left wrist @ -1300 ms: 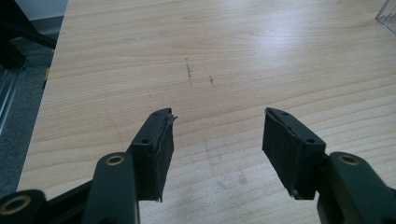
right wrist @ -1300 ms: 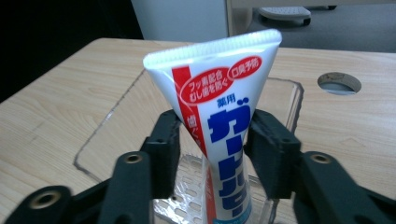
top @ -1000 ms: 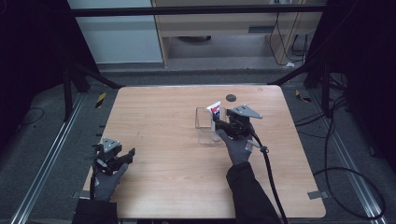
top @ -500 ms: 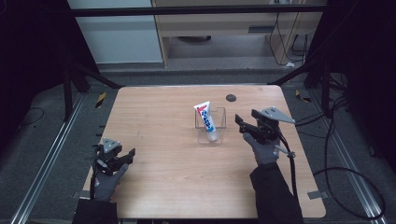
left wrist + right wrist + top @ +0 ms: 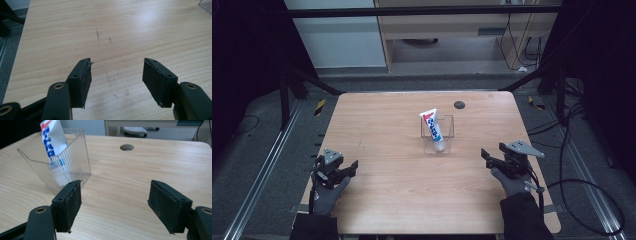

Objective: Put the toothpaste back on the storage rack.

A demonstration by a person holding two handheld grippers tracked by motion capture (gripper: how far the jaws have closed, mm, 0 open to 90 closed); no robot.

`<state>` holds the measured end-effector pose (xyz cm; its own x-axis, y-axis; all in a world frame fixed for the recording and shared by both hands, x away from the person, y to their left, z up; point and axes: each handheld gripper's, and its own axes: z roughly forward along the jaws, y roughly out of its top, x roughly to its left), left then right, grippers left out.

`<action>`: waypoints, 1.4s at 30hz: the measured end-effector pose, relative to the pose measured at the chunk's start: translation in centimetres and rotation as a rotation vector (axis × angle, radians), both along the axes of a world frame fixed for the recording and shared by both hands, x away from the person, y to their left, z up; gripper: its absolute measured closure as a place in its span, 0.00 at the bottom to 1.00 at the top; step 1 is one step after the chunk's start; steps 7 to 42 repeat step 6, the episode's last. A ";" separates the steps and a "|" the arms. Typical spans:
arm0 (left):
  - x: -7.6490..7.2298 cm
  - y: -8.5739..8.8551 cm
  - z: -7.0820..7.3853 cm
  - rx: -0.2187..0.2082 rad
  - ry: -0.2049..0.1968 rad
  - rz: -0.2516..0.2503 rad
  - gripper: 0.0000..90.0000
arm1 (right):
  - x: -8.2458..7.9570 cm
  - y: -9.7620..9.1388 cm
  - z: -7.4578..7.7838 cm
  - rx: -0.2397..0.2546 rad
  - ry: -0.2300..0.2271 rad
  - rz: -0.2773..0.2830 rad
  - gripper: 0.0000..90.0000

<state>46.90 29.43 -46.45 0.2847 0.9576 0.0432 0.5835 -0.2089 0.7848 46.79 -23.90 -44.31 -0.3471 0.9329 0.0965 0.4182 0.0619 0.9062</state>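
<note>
Wide wooden counter [image 5: 387,130] under the high camera, bare across most of its top. Just past its centre, toward twelve o'clock, stands a clear ribbed plastic holder [image 5: 438,134], and inside it a white tube with red and blue print [image 5: 432,125], cap end down, leaning toward eleven o'clock with its crimped end poking above the rim. Further toward twelve, a shade to one o'clock, sits a small dark round hole [image 5: 459,105] in the counter top.

Now the hands. At four o'clock from the holder, the right claw [image 5: 486,157] in a grey-gloved hand, well apart from the holder, jaws spread with nothing between them. At eight o'clock, near the counter's corner, the left claw [image 5: 353,166], likewise gloved, jaws parted and empty.

Switch to the right gripper view and you get what the overhead cannot give: the holder [image 5: 58,167] up close, its fine vertical ribbing, the tube [image 5: 51,138] resting against the inner wall, blue lettering reading through the plastic. The right claw [image 5: 115,197] gapes wide over bare wood, its left jaw lined up just short of the holder's near corner, not touching as far as I can tell. The hole [image 5: 126,147] shows beyond.

Left gripper view: the left claw [image 5: 117,75] wide apart over wood grain, and a few faint dark scuff marks [image 5: 98,33] the overhead barely catches. A sliver of the holder [image 5: 206,4] peeks in at the top right corner.
</note>
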 end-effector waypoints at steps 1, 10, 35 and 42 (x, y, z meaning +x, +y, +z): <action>0.0 0.0 0.0 0.003 0.001 0.000 0.43 | -0.1 -0.2 -0.2 -0.006 0.004 -0.002 0.29; 0.0 0.0 -0.1 0.007 0.000 -0.002 0.42 | -0.6 -1.0 -0.5 -0.037 0.015 -0.019 0.28; 0.0 0.0 -0.1 0.007 0.000 -0.002 0.42 | -0.6 -1.0 -0.5 -0.037 0.015 -0.019 0.28; 0.0 0.0 -0.1 0.007 0.000 -0.002 0.42 | -0.6 -1.0 -0.5 -0.037 0.015 -0.019 0.28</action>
